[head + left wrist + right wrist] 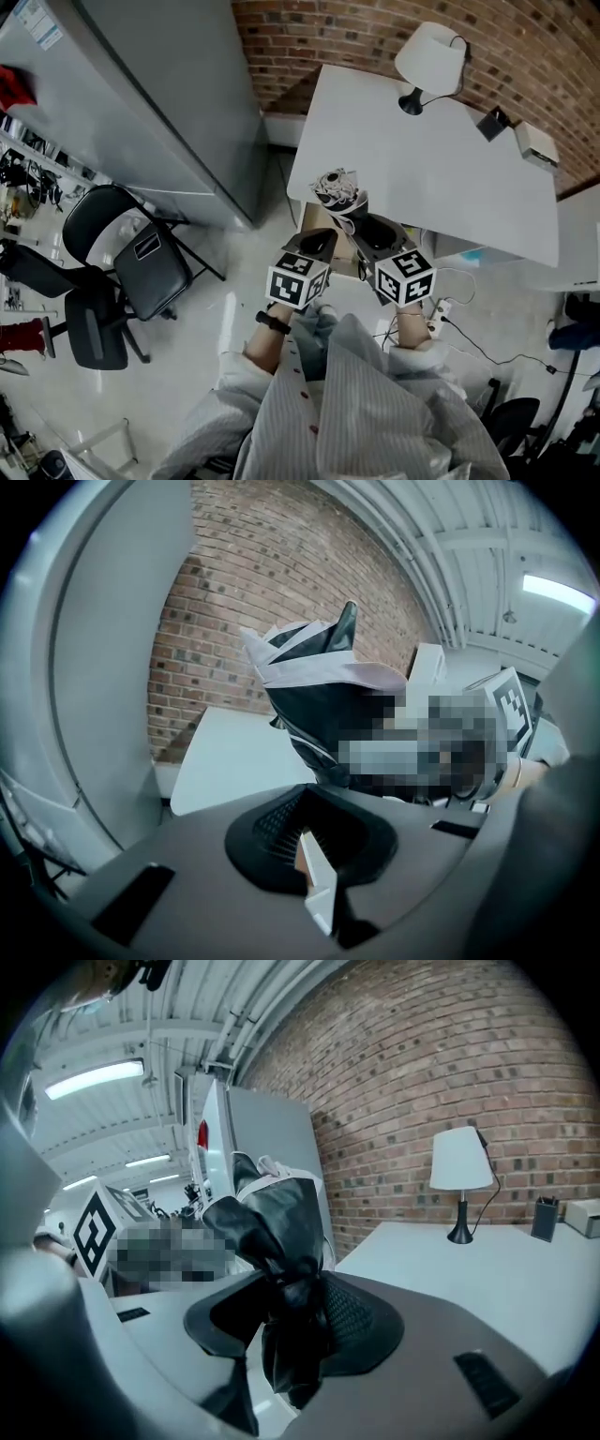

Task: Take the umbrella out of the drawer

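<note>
A folded black-and-white umbrella [337,190] hangs in the air over the near left corner of the white table [422,159]. My right gripper [375,230] is shut on its lower end; in the right gripper view the dark cloth [277,1222] fills the gap of that gripper [295,1335]. Just left of it, my left gripper [317,242] stands beside the umbrella without touching it. In the left gripper view the umbrella [319,696] rises ahead, and that gripper [314,864] shows a narrow gap with nothing in it. A strip of tan drawer [345,266] shows below the hands.
A white lamp [429,56] and small boxes [534,141] stand at the table's far side by the brick wall. A tall grey cabinet [141,103] is on the left, black chairs [141,258] in front of it. Cables and a power strip [441,314] lie on the floor at right.
</note>
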`<state>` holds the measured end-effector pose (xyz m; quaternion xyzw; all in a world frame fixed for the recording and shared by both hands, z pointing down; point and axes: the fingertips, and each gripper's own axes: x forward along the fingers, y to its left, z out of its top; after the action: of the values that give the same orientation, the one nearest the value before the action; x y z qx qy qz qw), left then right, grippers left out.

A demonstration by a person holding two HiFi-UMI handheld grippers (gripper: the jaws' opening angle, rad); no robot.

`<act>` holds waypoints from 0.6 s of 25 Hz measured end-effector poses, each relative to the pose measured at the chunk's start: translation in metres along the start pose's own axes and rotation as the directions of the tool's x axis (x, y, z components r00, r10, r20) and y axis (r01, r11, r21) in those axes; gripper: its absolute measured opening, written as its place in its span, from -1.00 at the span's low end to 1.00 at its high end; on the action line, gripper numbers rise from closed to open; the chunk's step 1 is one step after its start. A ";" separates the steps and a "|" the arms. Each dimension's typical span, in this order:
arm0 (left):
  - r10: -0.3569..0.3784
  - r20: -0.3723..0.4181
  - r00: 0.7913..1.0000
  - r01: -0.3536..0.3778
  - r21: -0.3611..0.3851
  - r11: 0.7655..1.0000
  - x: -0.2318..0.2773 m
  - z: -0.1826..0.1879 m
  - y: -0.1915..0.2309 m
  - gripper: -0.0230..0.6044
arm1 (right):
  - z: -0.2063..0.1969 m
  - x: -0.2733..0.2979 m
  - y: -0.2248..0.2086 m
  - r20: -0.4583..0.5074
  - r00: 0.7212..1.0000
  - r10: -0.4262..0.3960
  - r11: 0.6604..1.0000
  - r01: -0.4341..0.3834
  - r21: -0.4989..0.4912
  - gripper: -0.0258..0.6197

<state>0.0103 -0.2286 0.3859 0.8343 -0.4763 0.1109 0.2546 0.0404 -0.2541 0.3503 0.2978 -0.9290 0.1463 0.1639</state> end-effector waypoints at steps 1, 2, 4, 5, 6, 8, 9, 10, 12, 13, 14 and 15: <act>-0.010 0.010 1.000 0.010 0.012 1.000 0.000 0.007 -0.003 -0.90 | 0.007 -0.006 0.000 0.022 1.000 -0.006 1.000 0.006 0.010 -0.33; -0.019 0.021 1.000 0.019 0.024 1.000 0.000 0.015 -0.006 -0.90 | 0.014 -0.011 -0.001 0.042 0.999 -0.012 1.000 0.012 0.018 -0.33; -0.039 0.044 0.998 0.037 0.043 0.998 0.000 0.032 -0.012 -0.90 | 0.025 -0.022 -0.002 0.077 0.997 -0.026 0.999 0.025 0.023 -0.33; -0.049 0.054 0.997 0.046 0.050 0.998 0.000 0.039 -0.015 -0.90 | 0.031 -0.028 -0.003 0.091 0.995 -0.035 0.999 0.033 0.025 -0.33; -0.059 0.063 0.996 0.055 0.059 0.997 -0.001 0.046 -0.018 -0.90 | 0.035 -0.033 -0.004 0.104 0.994 -0.045 0.999 0.042 0.026 -0.33; -0.077 0.081 0.994 0.071 0.081 0.994 -0.001 0.058 -0.026 -0.90 | 0.044 -0.045 -0.008 0.130 0.989 -0.065 0.998 0.062 0.034 -0.33; -0.088 0.089 0.992 0.080 0.092 0.993 -0.001 0.063 -0.030 -0.90 | 0.048 -0.051 -0.011 0.142 0.987 -0.076 0.997 0.071 0.041 -0.33; -0.101 0.096 0.990 0.091 0.102 0.991 -0.001 0.068 -0.034 -0.90 | 0.051 -0.057 -0.013 0.155 0.984 -0.088 0.995 0.081 0.050 -0.33; -0.130 0.109 0.986 0.117 0.111 0.987 -0.001 0.076 -0.043 -0.90 | 0.057 -0.070 -0.016 0.180 0.977 -0.112 0.992 0.101 0.072 -0.33; -0.144 0.115 0.983 0.131 0.112 0.985 -0.001 0.080 -0.048 -0.90 | 0.060 -0.076 -0.017 0.194 0.973 -0.124 0.991 0.109 0.083 -0.33; -0.159 0.121 0.980 0.145 0.114 0.983 -0.001 0.084 -0.052 -0.90 | 0.063 -0.082 -0.018 0.207 0.969 -0.134 0.989 0.117 0.092 -0.33; -0.172 0.127 0.977 0.158 0.116 0.981 -0.002 0.088 -0.056 -0.90 | 0.065 -0.088 -0.019 0.219 0.965 -0.143 0.987 0.124 0.098 -0.33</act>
<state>0.0519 -0.2506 0.2930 0.8889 -0.4150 0.0572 0.1854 0.1052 -0.2488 0.2603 0.3811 -0.9124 0.1389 0.0545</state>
